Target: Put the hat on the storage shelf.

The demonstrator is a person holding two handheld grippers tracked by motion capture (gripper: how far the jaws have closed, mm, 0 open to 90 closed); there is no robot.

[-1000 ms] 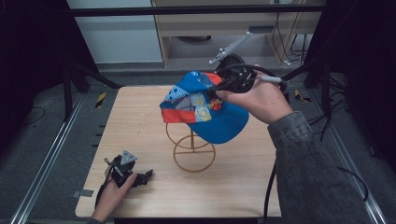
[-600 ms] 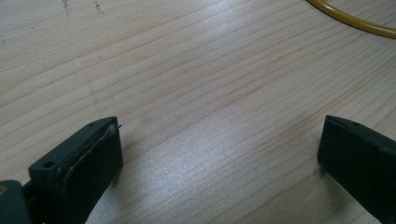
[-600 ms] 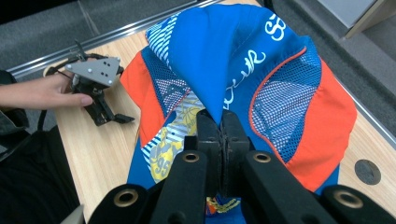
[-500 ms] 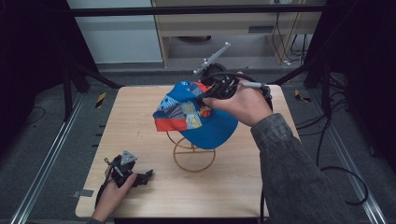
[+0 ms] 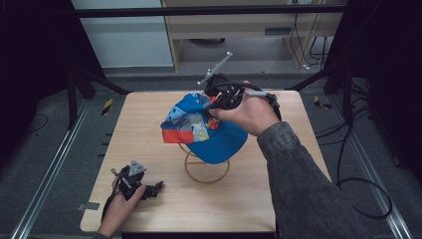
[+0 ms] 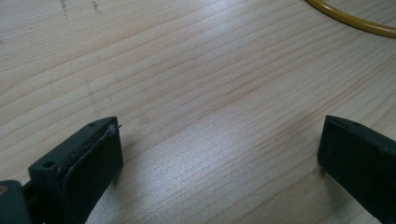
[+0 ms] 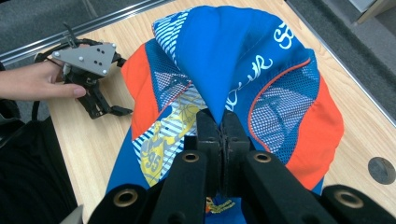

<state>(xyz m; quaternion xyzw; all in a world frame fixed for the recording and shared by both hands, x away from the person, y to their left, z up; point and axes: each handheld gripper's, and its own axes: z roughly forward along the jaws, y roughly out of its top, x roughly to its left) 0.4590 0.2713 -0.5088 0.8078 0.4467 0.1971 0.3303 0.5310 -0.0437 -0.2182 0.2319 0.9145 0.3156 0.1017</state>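
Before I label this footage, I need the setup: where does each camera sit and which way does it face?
High view: above the person's side, looking forward and down on the table; both forearms show.
Left gripper view: rides the left gripper, facing bare tabletop; its open jaws show.
Right gripper view: rides the right gripper, facing the cap it pinches.
Shared: high and right gripper views show the cap and left gripper.

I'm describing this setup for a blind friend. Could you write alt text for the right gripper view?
The right gripper's two black jaws are shut on a pinched fold of a blue and orange cap with mesh panels and a cartoon print. Beyond it, on the wooden table, a hand rests with the left gripper, its jaws open.
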